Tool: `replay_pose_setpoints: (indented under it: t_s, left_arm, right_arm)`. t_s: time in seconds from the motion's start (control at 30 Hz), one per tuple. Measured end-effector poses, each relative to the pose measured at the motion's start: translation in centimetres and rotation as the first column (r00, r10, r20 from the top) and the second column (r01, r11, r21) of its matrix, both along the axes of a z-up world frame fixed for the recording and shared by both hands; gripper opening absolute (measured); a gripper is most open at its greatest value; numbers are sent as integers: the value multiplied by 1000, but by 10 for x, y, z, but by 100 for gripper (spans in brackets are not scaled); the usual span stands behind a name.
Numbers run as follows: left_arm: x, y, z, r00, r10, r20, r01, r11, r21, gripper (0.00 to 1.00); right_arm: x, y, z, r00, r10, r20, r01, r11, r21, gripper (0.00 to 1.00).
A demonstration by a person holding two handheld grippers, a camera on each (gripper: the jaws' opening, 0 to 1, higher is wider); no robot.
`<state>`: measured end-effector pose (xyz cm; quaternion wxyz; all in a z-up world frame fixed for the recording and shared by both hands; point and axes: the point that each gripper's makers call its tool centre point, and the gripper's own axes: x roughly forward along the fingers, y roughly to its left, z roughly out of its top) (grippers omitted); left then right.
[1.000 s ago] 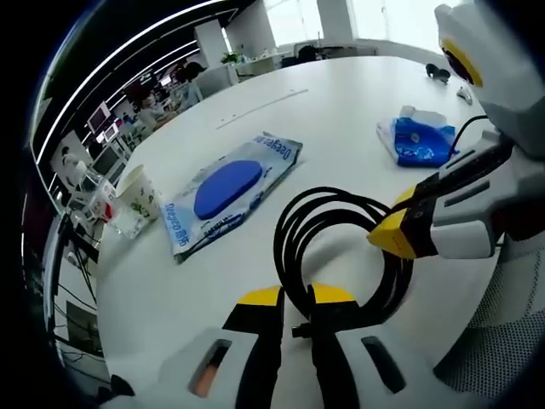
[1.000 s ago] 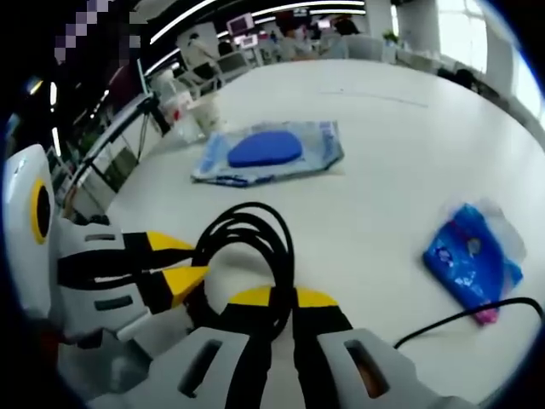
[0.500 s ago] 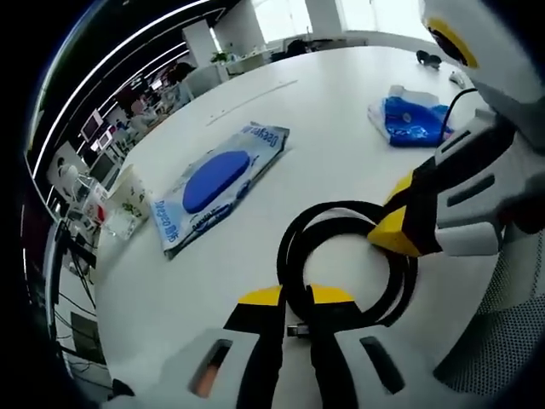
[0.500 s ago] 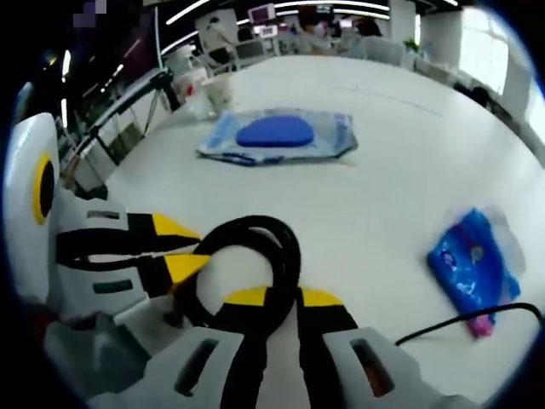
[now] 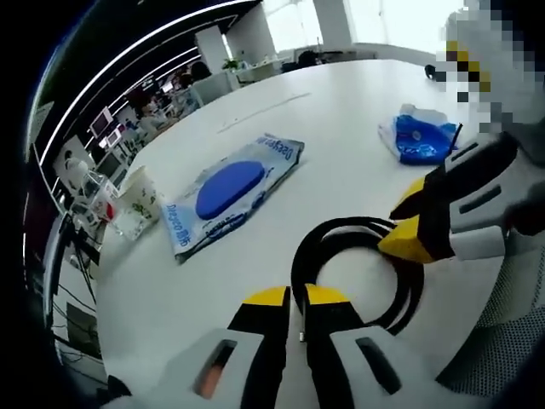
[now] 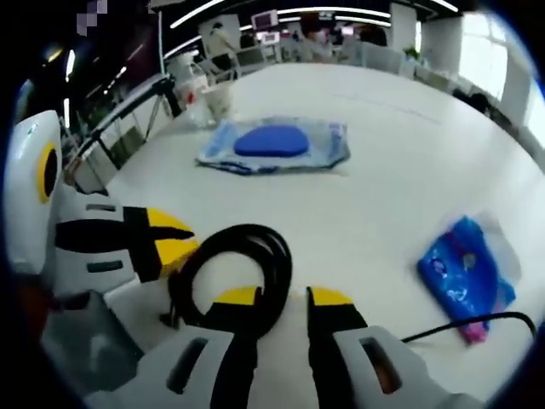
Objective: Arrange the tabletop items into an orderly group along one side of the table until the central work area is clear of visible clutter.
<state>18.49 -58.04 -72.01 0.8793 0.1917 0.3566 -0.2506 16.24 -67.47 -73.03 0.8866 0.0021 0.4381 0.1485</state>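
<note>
While the left gripper pinches the black cable coil, right gripper released, wipes pack at twelve o'clock, blue pouch at three

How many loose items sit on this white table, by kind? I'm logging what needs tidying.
Coiled black cable: 1
Large wet-wipes pack with the blue lid: 1
Small blue packet: 1
Paper cup at the table edge: 1
Small dark object at the far side, too small to identify: 1
Total: 5
</note>
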Motion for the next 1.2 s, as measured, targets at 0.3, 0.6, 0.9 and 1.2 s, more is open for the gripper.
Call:
replay_pose_setpoints:
  t_s: [0.3,0.6,0.9,1.2]
  left_arm:
    - [16,11,18,995,104,5,-103,990,-99,28]
    - [27,28,29,983,185,13,-180,970,-162,44]
    - [44,37,48,974,218,59,-200,953,-229,65]
    - [50,39,53,975,209,73,-185,952,-244,81]
  right_arm:
    - [21,-16,20,992,-101,75,96,993,75,36]
    - [43,-32,41,969,-133,208,120,990,73,60]
    - [51,-38,46,963,-150,225,138,988,70,70]
    - [63,-38,54,955,-158,251,137,986,99,85]
